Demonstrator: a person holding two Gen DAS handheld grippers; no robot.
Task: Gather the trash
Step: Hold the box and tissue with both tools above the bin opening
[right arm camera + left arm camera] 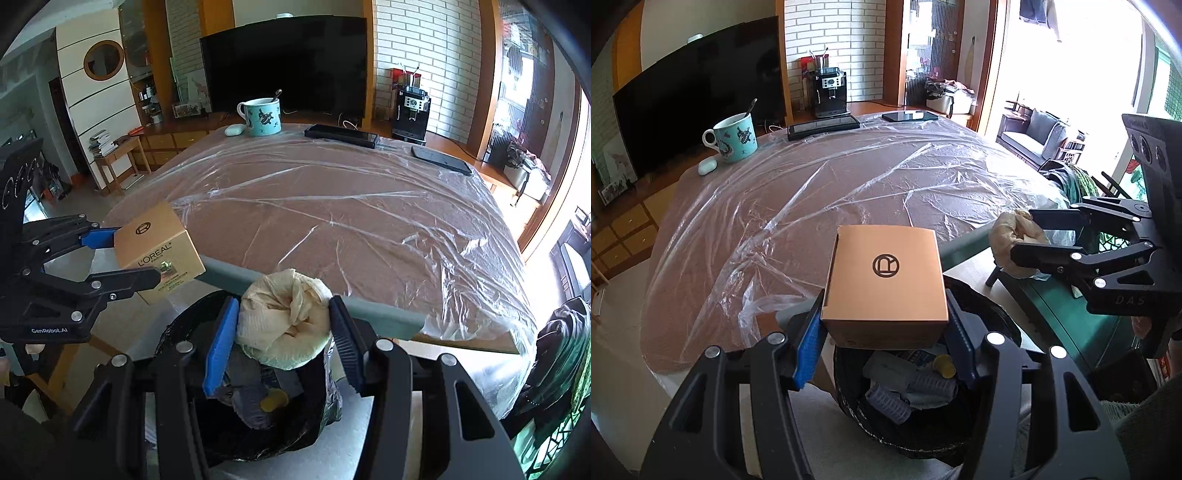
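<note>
My left gripper point(884, 321) is shut on a tan cardboard box point(884, 284) and holds it over the black-lined trash bin point(997, 317), which has several pieces of rubbish inside. The box also shows in the right wrist view point(159, 247), printed L'OREAL, with the left gripper point(122, 254) around it. My right gripper point(282, 328) is shut on a crumpled cream tissue wad point(284, 325), held above the bin point(184, 332). The wad also shows in the left wrist view point(1015, 240) in the right gripper point(1027, 236).
The table point(332, 221) is covered in clear plastic film. At its far edge stand a teal mug point(262, 116) with a spoon, a white earbud case point(234, 130), a black remote-like bar point(341, 136) and a phone point(441, 159). A TV and coffee machine stand behind.
</note>
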